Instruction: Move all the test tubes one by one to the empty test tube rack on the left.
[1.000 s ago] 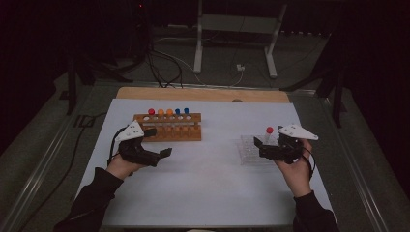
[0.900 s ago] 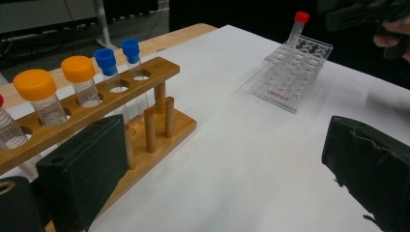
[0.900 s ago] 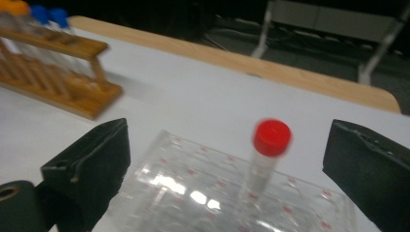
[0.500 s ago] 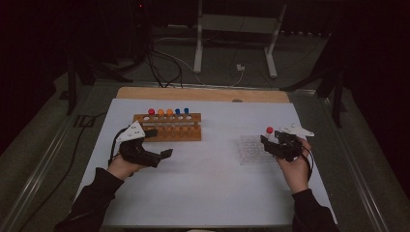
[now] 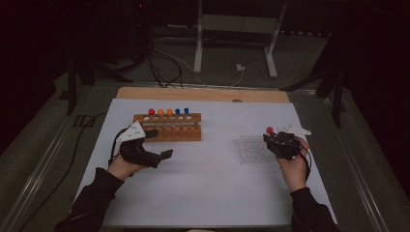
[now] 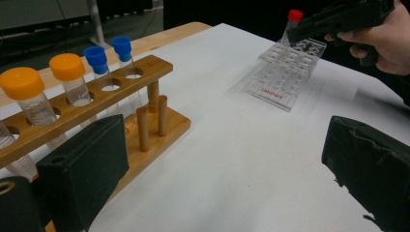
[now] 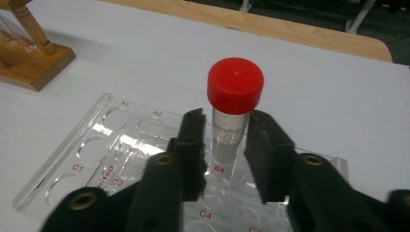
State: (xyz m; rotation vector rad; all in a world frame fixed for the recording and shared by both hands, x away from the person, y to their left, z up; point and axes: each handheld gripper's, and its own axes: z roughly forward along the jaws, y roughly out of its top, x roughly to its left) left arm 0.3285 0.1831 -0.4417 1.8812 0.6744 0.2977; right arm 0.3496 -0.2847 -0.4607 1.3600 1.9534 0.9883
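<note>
Red-capped tube (image 5: 270, 130) is what we work on. From the high view, we see it standing upright at the far right corner of the clear well plate (image 5: 251, 150), on the right side of the white mat (image 5: 208, 183). Our right gripper (image 5: 276, 142) sits at that tube, and its jaws have just been closing around it. Our left gripper (image 5: 157, 145) rests on the left, just near of the wooden rack (image 5: 167, 131), its jaws spread wide with nothing between them.

From the left gripper view, we look past two wide-apart black jaws at bare mat. The wooden rack (image 6: 121, 111) stands to the left with orange-capped tubes (image 6: 67, 72) and blue-capped tubes (image 6: 104, 55). Far off, the right gripper (image 6: 302, 31) meets the red-capped tube (image 6: 293, 19) over the well plate (image 6: 285, 77).

From the right gripper view, the red-capped tube (image 7: 233, 111) stands upright in a well of the plate (image 7: 92, 140), above the mark B4. The jaws flank its clear body below the cap, narrow, pads at the glass on both sides.
</note>
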